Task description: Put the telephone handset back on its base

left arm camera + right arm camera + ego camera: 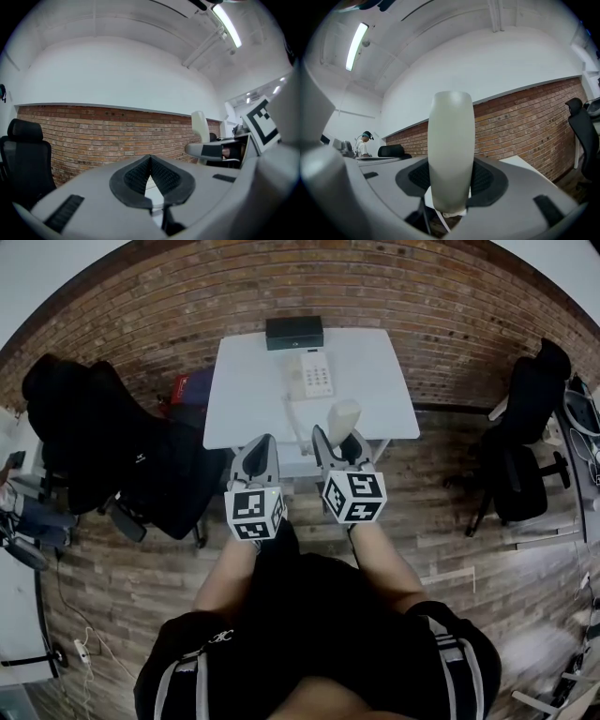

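Plank floor (450, 549), white table (244, 399) bearing the telephone base (309, 376), brick wall (281, 287) behind.

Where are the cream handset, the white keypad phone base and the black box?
cream handset (451, 150): right gripper view, its middle.
white keypad phone base (317, 378): head view, keypad.
black box (294, 332): head view, top face.

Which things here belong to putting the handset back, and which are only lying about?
Job: handset, gripped in the right claw; base; table under it.
Lying about: black box behind the base; chair; left claw, shut and empty.
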A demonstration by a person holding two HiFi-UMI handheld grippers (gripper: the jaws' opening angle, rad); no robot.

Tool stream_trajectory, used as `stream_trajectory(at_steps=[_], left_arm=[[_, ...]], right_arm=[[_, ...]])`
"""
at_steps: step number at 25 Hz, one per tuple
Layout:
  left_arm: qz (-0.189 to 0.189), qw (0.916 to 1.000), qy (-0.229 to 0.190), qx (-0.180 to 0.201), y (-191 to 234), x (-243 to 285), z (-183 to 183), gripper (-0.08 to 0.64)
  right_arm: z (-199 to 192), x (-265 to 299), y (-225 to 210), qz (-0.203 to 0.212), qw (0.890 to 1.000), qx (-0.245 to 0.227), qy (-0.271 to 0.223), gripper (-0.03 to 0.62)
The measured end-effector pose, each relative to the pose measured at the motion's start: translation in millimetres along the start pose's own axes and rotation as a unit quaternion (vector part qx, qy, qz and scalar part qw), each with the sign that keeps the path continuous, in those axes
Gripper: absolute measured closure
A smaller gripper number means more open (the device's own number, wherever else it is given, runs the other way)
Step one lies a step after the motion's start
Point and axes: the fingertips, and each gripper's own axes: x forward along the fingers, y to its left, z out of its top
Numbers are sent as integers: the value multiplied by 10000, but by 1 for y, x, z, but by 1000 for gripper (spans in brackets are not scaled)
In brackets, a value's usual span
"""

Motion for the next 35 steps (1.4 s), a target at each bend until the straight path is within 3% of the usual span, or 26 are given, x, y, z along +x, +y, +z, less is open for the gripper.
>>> stream_trajectory(at_steps=[12, 20, 35], left_arm=[[-100, 9998, -46, -135, 27, 63, -7, 560], [-142, 9995, 75, -266, 70, 134, -13, 560], [-589, 9965, 435, -414, 161, 266, -19, 560]], right_arm=[[-2, 59, -15, 75, 10000, 13, 25, 410], [-3, 141, -29, 84, 9996, -66, 244, 410], [-10, 296, -59, -417, 9960, -104, 787, 410]])
